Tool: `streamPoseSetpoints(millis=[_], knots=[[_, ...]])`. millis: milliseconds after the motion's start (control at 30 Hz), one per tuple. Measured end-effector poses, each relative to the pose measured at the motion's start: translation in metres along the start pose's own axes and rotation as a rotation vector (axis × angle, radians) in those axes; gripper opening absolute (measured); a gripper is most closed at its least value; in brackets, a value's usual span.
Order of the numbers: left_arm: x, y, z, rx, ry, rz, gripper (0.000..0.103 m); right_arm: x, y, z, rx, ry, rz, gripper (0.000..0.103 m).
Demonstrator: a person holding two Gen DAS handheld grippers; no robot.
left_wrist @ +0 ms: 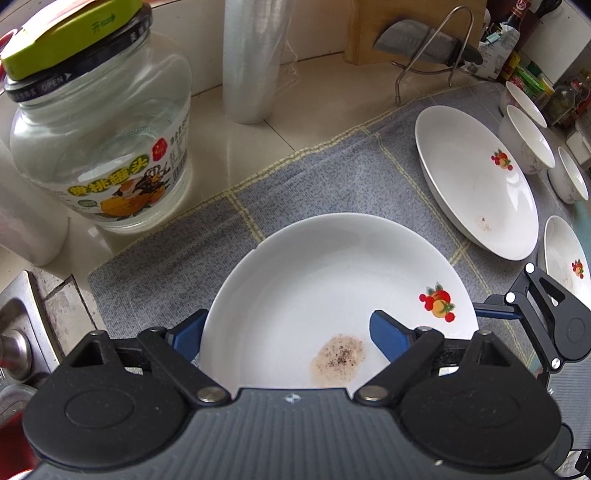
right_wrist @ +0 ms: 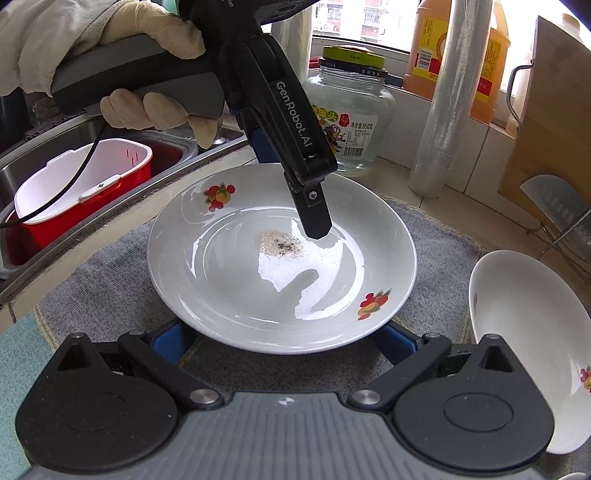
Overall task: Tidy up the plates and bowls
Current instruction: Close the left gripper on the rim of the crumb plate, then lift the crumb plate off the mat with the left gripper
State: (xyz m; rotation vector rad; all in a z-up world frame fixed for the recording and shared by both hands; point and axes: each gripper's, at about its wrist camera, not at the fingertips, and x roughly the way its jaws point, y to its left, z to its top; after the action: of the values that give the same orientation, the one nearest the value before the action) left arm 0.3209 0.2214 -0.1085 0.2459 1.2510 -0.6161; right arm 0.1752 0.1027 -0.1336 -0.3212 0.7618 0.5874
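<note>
A home kitchen: a stainless steel sink (right_wrist: pixel 92 147) set into the tiled tabletop (left_wrist: pixel 236 122), a steel cleaver (left_wrist: pixel 417 40) racked against a wooden chopping board (left_wrist: pixel 369 29), orange oil jugs (right_wrist: pixel 432 48) on the windowsill.

Left gripper (right_wrist: pixel 291 192): grey ribbed handle, black linkage arms marked "GenRobot.AI", silver pivot screws, blue-backed fingers (left_wrist: pixel 388 332), thin black cable (right_wrist: pixel 74 177). Right gripper (right_wrist: pixel 284 343): same build. Hand (right_wrist: pixel 147 66): cream fabric glove.

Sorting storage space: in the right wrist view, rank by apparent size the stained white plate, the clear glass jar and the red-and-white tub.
1. Stained white plate, largest, though nearest the camera.
2. Red-and-white tub and clear glass jar look alike; unsure.
</note>
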Motion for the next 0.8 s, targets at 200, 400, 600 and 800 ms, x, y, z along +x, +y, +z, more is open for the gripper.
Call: streamPoseSetpoints(millis=[200, 400, 600, 800], knots=[[0.0018, 0.0006, -0.0001, 0.009, 0.011, -0.006, 0.091, 0.0013, 0.0001, -0.0005, 0.000, -0.003, 0.001, 0.103], [0.0018, 0.0007, -0.0008, 0.017, 0.005, -0.007, 0.091, 0.0022, 0.0004, 0.0012, 0.011, 0.006, 0.002, 0.103], [-0.0002, 0.0009, -0.0019, 0.031, -0.003, -0.011, 0.091, 0.0020, 0.0010, 0.0026, 0.013, 0.013, -0.001, 0.103], [-0.0031, -0.0027, -0.0035, 0.046, -0.007, -0.001, 0.091, -0.0006, 0.0008, 0.0026, 0.016, 0.010, 0.002, 0.103]])
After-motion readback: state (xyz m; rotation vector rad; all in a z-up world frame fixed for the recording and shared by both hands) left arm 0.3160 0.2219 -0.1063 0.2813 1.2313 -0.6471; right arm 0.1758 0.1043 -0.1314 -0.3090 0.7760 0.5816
